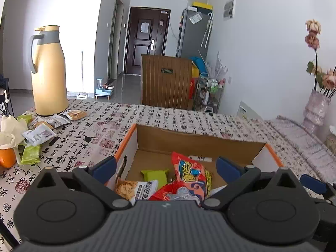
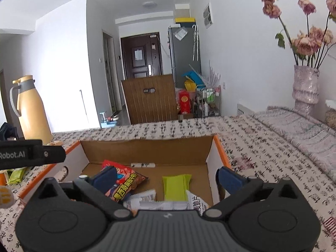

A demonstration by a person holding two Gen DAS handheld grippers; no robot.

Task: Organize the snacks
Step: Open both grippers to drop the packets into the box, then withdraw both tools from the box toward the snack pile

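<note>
An open cardboard box (image 1: 197,140) with orange edges stands on the table in front of both grippers. Inside lie a red snack bag (image 1: 189,168), a green packet (image 1: 155,174) and a white biscuit packet (image 1: 136,189). My left gripper (image 1: 166,168) is open above the box's near side, with nothing between its blue pads. In the right wrist view the same box (image 2: 147,147) holds the red bag (image 2: 126,180), a green packet (image 2: 175,185) and white packets (image 2: 159,204). My right gripper (image 2: 166,178) is open over them and holds nothing.
More snack packets (image 1: 40,133) and an orange (image 1: 7,157) lie at the table's left, near a yellow thermos jug (image 1: 49,69). A vase of dried flowers (image 2: 305,86) stands at the right. A wooden chair back (image 1: 166,82) rises behind the table. The left gripper's side (image 2: 31,154) shows at the left of the right wrist view.
</note>
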